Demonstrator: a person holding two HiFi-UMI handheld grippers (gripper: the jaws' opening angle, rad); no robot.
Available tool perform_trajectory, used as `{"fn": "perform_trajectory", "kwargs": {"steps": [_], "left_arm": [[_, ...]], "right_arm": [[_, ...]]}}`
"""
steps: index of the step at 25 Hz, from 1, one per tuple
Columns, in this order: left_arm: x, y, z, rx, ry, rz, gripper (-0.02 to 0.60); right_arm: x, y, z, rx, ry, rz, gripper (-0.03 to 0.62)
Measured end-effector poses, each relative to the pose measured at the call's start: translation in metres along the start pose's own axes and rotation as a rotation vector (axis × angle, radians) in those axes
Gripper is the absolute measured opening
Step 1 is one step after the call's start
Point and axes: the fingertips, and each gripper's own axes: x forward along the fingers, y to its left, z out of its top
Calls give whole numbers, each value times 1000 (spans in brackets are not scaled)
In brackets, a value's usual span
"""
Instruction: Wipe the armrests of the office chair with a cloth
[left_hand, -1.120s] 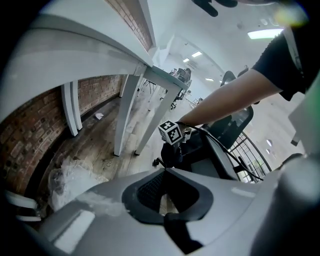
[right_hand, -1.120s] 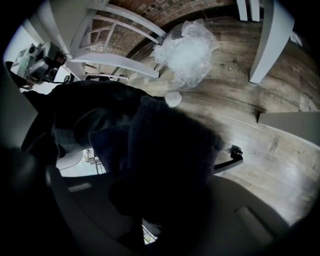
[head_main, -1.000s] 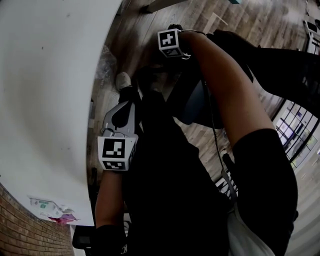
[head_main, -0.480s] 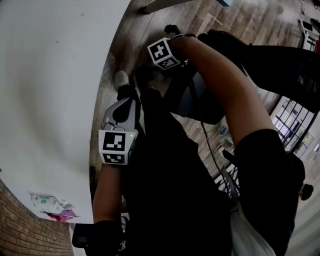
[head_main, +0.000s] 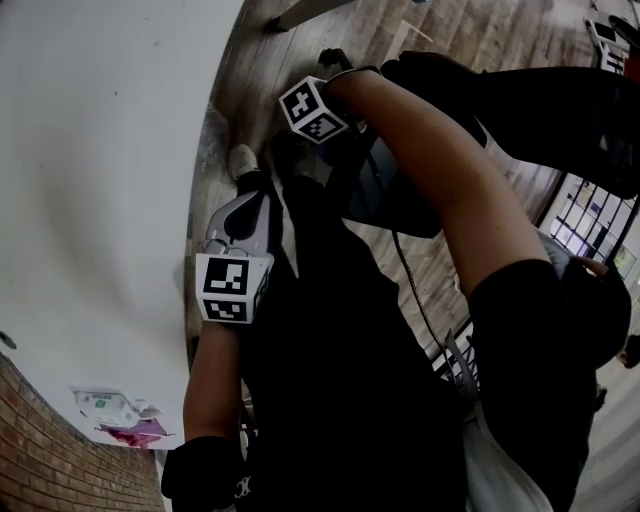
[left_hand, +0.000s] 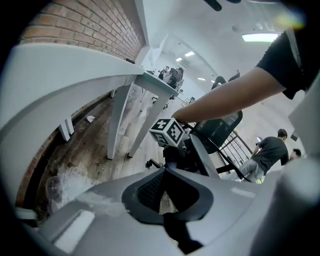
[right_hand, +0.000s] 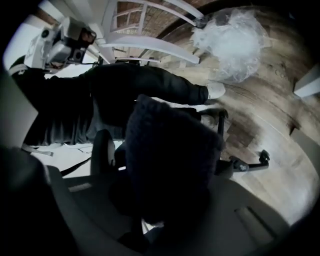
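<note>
Desk: white, takes up the left of the head view, with wood floor beyond its edge.
Left hand-held gripper: held close to the person's body beside the desk edge. Jaw tips are together with nothing clamped, only a sliver of floor showing through the hollow behind them. It points toward the office chair but isn't touching it.
Right hand-held gripper: reaches forward and down over the chair, its marker cube up. Jaws are clamped on the cloth.
Cloth: dark, bunched into a thick wad, with its long axis running along the jaws. The free end sticks out past the tips toward the chair and floor. Can't tell if it's touching an armrest, since the wad blocks its own contact point.
Chair: dark, backrest upright, castor base on the floor. A grey bar slants down from the marker cube; could be an armrest, can't confirm.
Crumpled clear plastic lies on the floor just past the person's white shoe.
</note>
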Motion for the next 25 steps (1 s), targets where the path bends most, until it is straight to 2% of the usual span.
{"fn": "perform_trajectory", "kwargs": {"steps": [8,10,12,14,18,22,25], "left_arm": [[1,-12,13,11,-1,-53,6],[2,-17,14,22,0,-66,6],[4,-19,16,27,7,-73,6],[5,-23,20,42,7,-89,6],[6,-37,32,84,5,-119,6],[12,-45,47,126,-7,-117,6],[21,-56,62,160,-17,-119,6]], "right_arm": [[-35,-4,-37,158,-20,-11,57],[-37,-7,-49,182,-20,-61,57],[-43,-21,-56,199,-51,-171,57],[-54,-38,-60,248,-168,-304,57],[-93,-44,-73,412,-590,-484,57],[-144,-19,-109,543,-958,-807,58],[-151,23,-139,637,-1140,-1013,57]]}}
